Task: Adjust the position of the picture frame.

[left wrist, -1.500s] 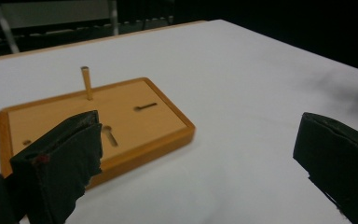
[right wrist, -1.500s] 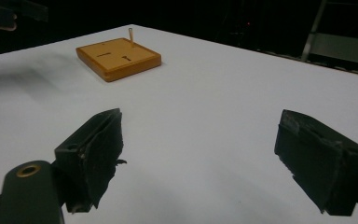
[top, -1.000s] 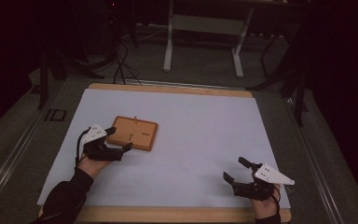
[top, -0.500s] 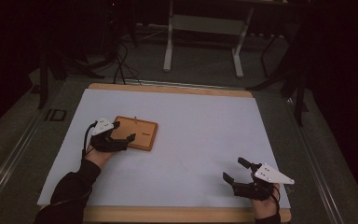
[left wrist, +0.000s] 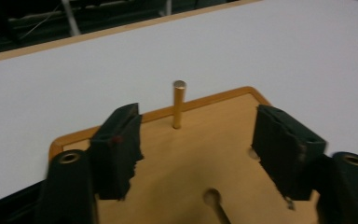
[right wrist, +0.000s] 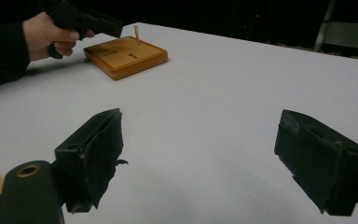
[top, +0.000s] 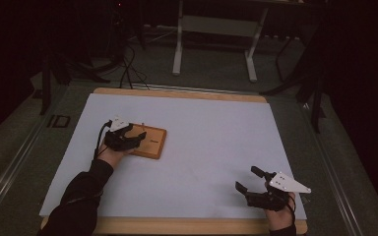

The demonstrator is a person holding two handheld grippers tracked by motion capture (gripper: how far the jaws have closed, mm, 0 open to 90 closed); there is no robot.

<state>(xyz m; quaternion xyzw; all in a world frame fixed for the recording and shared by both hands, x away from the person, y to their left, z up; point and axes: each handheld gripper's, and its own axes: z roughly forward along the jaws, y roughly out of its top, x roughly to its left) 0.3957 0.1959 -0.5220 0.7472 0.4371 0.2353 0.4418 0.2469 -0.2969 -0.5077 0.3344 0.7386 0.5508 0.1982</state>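
left gripper [left wrist: 198,154]: jaws apart over flat square wooden board [top: 150,141], lined up for upright wooden peg [left wrist: 179,104] at 12 o'clock | right gripper [top: 255,187]: jaws apart, idle at white tabletop's [top: 216,137] 5 o'clock

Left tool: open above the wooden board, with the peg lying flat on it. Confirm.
Not quite. The left tool is open above the wooden board, but the peg stands upright in it, as the left gripper view shows.
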